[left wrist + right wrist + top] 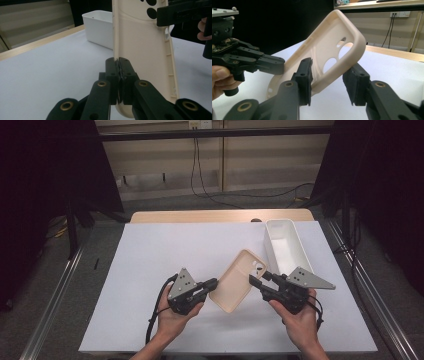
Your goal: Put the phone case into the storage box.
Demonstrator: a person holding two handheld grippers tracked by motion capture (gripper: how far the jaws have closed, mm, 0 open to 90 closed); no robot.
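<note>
Phone case (238, 281) hangs above the near middle of the white mat (150, 270), so I can pass it across: my left gripper (119, 68) pinches its rim, my right gripper (327, 80) straddles the camera end, pads not yet pressing. White bin (285, 245) waits at the far right corner.

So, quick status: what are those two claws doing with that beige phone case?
Left claw shut on phone case edge. Right claw open around its camera end, not gripping. White bin behind, nothing in the way.
</note>
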